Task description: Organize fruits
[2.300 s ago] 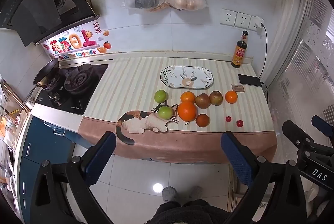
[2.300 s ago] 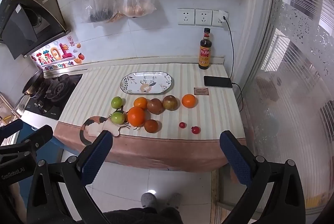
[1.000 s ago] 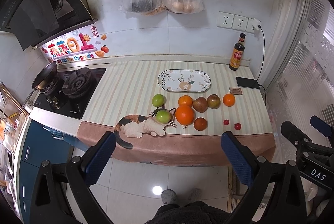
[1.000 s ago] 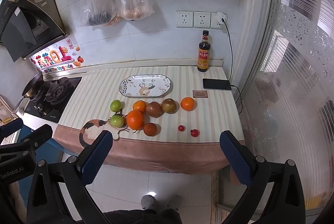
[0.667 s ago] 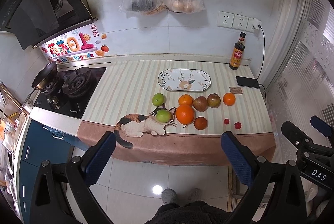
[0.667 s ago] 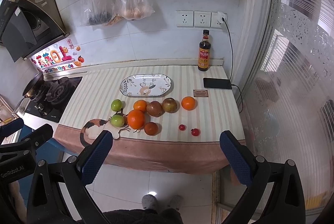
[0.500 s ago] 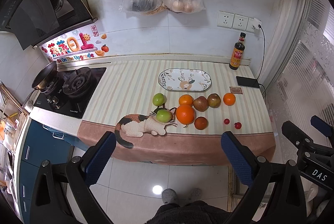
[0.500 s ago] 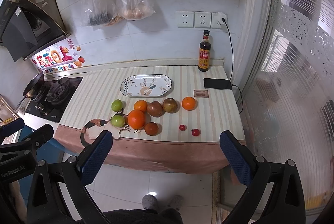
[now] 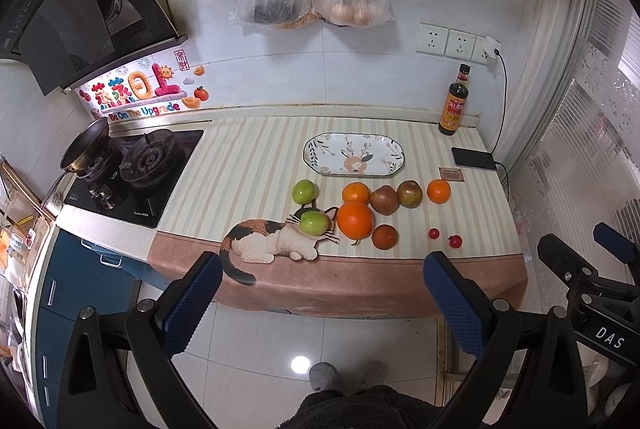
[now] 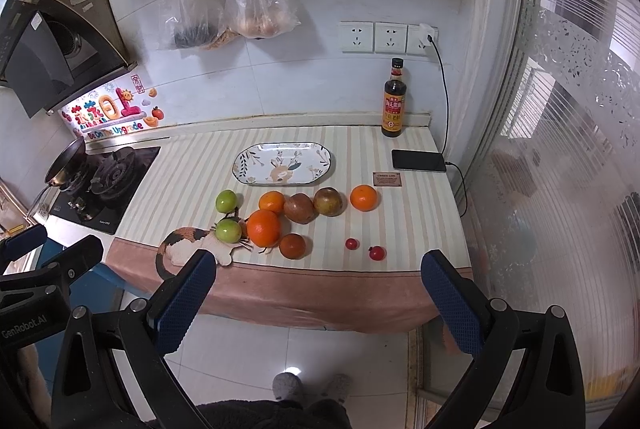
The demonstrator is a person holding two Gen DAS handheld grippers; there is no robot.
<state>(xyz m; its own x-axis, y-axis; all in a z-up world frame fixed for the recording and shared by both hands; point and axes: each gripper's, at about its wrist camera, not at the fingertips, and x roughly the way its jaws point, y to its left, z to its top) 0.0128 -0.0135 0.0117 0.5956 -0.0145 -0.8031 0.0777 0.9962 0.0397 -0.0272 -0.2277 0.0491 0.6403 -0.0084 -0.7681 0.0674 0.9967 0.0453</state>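
Nothing has been picked up yet: this reads as the opening of the task, with both tools held back from the counter and well above the floor. The left gripper fills the bottom of its frame with jaws spread wide and nothing between them; the right gripper sits the same way in its own view, released and empty. The fruit lies loose in the middle of each frame, near the counter's front edge: two green fruits at the left of the cluster, one of them on the printed cat, a big orange touching or just beside a smaller orange, two brownish apples side by side, another orange apart at the right, a dark red fruit in front, and two tiny red fruits toward the lower right. The oval plate just behind the cluster is bare and looks like the place to gather them, though that is a guess. A bottle and phone stand at the upper right, clear of the work. The next move likely calls for bringing one gripper forward and down over an outer fruit, such as the lone orange, keeping the jaws wide enough to straddle it without nudging its neighbours, since round fruit will roll.
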